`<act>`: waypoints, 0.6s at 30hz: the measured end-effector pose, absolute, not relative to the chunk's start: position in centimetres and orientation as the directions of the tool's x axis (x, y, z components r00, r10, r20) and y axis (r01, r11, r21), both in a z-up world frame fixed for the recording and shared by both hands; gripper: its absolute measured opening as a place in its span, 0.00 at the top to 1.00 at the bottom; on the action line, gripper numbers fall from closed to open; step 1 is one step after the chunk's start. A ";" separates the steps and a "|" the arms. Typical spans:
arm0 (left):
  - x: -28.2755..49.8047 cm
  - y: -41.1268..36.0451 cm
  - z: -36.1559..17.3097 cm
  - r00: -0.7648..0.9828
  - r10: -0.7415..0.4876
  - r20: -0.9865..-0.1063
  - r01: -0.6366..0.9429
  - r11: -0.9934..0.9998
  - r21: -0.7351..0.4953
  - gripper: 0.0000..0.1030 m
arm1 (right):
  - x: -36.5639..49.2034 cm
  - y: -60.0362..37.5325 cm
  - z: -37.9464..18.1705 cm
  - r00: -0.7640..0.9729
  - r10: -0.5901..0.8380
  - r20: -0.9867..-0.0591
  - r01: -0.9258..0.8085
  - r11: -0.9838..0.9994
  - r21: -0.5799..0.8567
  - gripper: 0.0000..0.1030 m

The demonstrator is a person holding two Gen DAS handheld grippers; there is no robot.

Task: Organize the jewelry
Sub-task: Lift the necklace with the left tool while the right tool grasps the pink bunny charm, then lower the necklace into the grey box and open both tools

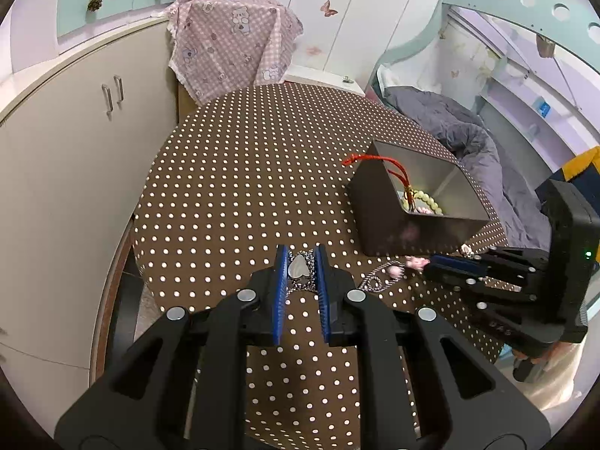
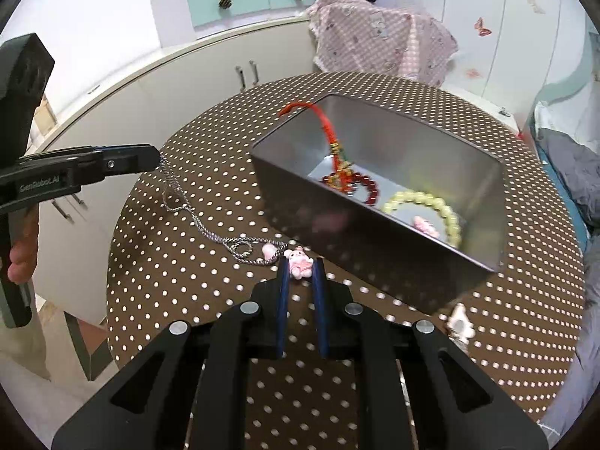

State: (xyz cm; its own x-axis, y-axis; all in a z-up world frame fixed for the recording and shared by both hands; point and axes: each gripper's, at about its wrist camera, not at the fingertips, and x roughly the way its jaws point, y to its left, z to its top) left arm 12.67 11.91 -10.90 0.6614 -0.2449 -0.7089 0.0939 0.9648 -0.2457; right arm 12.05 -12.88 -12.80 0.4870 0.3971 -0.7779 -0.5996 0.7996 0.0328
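A silver chain necklace (image 2: 195, 221) trails across the brown polka-dot table (image 2: 168, 281). My left gripper (image 1: 300, 258) is shut on its pale heart pendant (image 1: 298, 268), so one end hangs lifted. In the right wrist view the left gripper (image 2: 157, 157) comes in from the left. My right gripper (image 2: 302, 262) is shut on the pink bunny charm (image 2: 300, 262) at the chain's other end, beside a small pink heart (image 2: 269, 251). The open metal box (image 2: 375, 255) stands just behind and holds a yellow-green bead bracelet (image 2: 431, 198) and a red bead bracelet (image 2: 360, 183) with a red cord.
A pale pink charm (image 2: 459, 324) lies on the table right of my right gripper. Behind the table is a chair under a pink checked cloth (image 1: 232, 45). White cabinets (image 1: 75, 131) stand to the left, a bed with a grey duvet (image 1: 468, 131) to the right.
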 end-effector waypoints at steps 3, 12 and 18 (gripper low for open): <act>12.6 12.0 -10.5 0.671 -0.236 -0.703 0.090 0.967 -0.239 0.86 | 12.0 -13.7 -12.5 0.503 0.382 -0.775 -0.575 0.818 0.030 0.91; 12.9 11.1 -9.1 0.697 -0.241 -0.675 0.118 0.968 -0.223 0.86 | 11.3 -16.1 -10.3 0.576 0.374 -0.727 -0.528 0.849 0.018 0.91; 13.2 10.0 -6.9 0.726 -0.266 -0.635 0.163 0.962 -0.218 0.86 | 11.1 -17.5 -8.4 0.630 0.373 -0.681 -0.504 0.864 0.008 0.92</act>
State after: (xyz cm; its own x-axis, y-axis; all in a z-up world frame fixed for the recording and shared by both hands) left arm 13.17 10.04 -6.92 0.7257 -0.2661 -0.6345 0.1627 0.9624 -0.2175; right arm 11.09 -17.51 -8.44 0.6301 0.3733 -0.6809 -0.5035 0.8639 0.0077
